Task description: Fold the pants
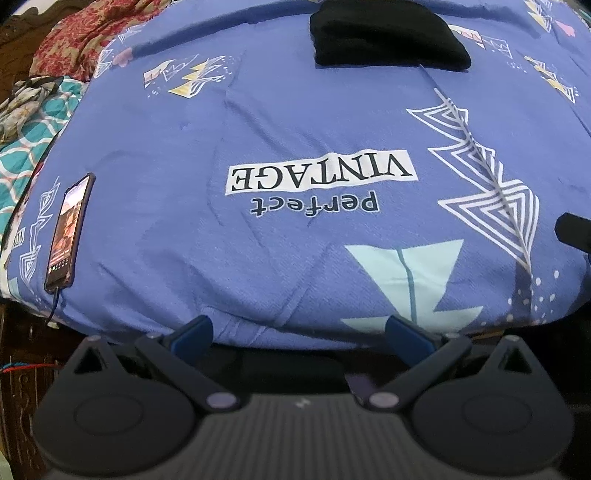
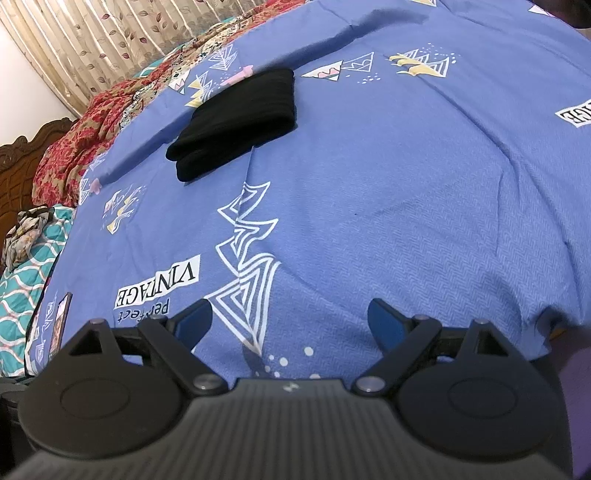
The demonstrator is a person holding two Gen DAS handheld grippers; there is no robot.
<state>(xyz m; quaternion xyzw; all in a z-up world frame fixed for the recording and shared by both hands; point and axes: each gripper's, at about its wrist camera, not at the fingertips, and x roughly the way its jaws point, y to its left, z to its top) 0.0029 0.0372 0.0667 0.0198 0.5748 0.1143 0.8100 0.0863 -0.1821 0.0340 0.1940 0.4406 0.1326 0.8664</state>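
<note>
Black pants (image 1: 388, 35) lie folded into a compact bundle on the far part of a blue printed bedsheet (image 1: 295, 129). They also show in the right wrist view (image 2: 240, 118), upper left of centre. My left gripper (image 1: 299, 328) is open and empty, at the near edge of the bed, far from the pants. My right gripper (image 2: 290, 317) is open and empty, over the near edge of the sheet (image 2: 406, 203), also well short of the pants.
A phone (image 1: 68, 232) with a lit screen and cable lies at the sheet's left edge, also in the right view (image 2: 59, 325). Red patterned bedding (image 2: 81, 147) and a teal quilt (image 1: 26, 147) lie left. A curtain (image 2: 110, 37) hangs behind.
</note>
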